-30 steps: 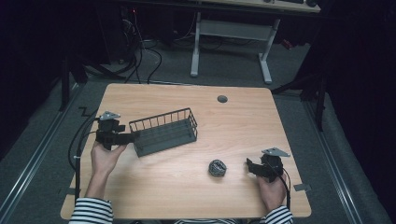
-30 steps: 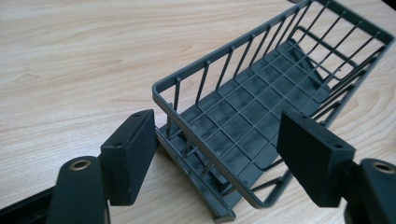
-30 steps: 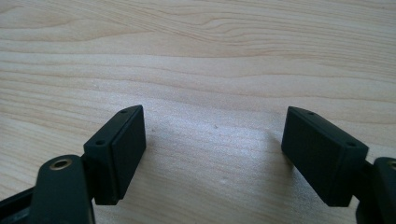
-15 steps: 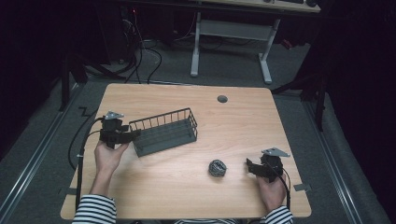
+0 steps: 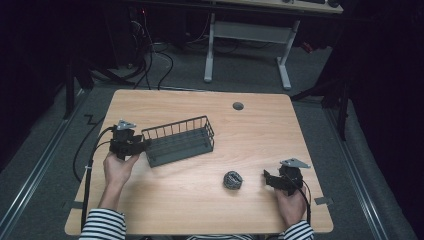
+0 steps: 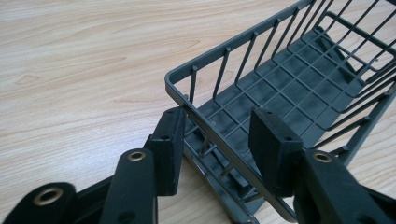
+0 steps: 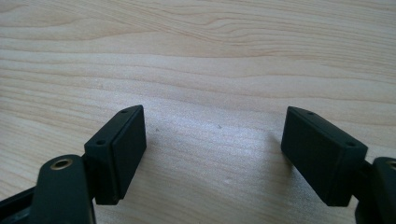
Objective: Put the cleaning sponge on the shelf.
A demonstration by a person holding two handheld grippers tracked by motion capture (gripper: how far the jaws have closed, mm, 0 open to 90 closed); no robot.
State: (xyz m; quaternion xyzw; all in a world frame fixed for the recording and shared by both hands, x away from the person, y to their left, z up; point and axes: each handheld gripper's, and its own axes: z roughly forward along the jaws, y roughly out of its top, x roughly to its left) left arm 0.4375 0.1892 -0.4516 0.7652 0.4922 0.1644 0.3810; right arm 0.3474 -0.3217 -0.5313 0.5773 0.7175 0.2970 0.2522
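A dark grey wire basket (image 5: 180,142) lies on the wooden table (image 5: 200,210), left of centre. My left gripper (image 5: 142,145) is at its left end. In the left gripper view, the basket's end wall (image 6: 205,135) runs slantwise between the two pads of the left gripper (image 6: 219,121). One pad is outside at the rim corner and the other is inside the basket. These jaws have just been closing on that wall. My right gripper (image 5: 267,179) rests low at the front right. Its jaws (image 7: 212,121) stand wide with bare wood between them. A crumpled grey ball (image 5: 232,180) lies just left of it.
A round grey grommet (image 5: 238,106) sits near the table's far edge. Cables trail off the table's left side to the floor. A desk frame (image 5: 247,35) stands beyond the far edge.
My left gripper has edged right to the basket's left end and its jaws have come together around the end wall. The right gripper and the grey ball have kept still.
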